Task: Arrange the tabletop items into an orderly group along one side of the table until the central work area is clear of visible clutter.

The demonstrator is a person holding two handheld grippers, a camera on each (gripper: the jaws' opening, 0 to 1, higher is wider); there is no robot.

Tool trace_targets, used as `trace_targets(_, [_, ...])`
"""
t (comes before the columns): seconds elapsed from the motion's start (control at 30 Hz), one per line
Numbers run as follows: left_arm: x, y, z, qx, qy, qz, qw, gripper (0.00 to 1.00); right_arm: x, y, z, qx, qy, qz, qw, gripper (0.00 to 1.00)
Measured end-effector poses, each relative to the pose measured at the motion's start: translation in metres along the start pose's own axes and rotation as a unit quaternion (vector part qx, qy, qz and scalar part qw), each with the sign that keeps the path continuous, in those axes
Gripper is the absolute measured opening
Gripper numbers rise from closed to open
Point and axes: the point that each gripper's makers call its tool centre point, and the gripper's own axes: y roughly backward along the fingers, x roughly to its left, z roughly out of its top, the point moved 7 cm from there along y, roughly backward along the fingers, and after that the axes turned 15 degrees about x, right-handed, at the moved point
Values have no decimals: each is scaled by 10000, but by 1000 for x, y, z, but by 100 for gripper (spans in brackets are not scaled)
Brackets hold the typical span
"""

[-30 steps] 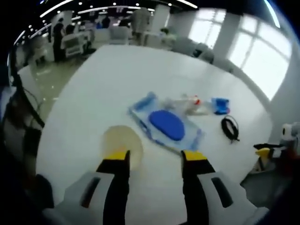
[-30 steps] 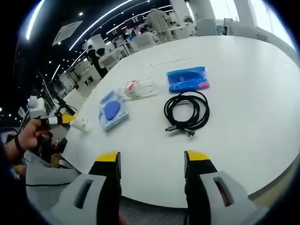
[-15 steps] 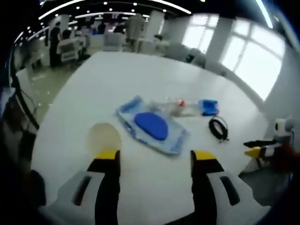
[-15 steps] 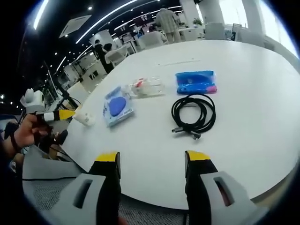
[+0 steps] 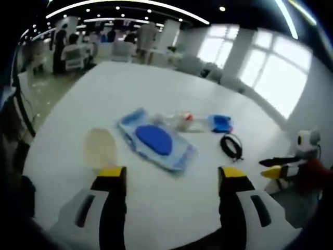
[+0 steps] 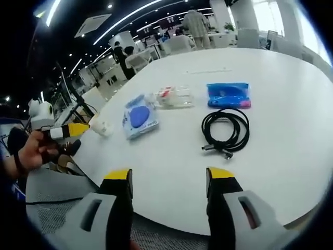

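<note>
Both my left gripper and right gripper hang released; I should approach the black cable low, squarely, gathering its loops together.

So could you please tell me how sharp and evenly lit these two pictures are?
Left gripper view: soft and blurred, the windows blown out white, the blue pouch smeared. Right gripper view: sharper, the black cable crisp on the table, ceiling lights streaked by fisheye bending.
</note>
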Motion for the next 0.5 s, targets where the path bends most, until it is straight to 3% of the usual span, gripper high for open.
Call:
trace_targets(0.2, [1, -2, 5, -92, -79, -97, 9999, 73, 2, 1, 3, -47, 203, -71, 9998, 61])
trace_targets(0.5, [-1, -1, 5, -228, 149, -375, 9989, 73, -8, 4, 2, -218, -233, -77, 9995, 65])
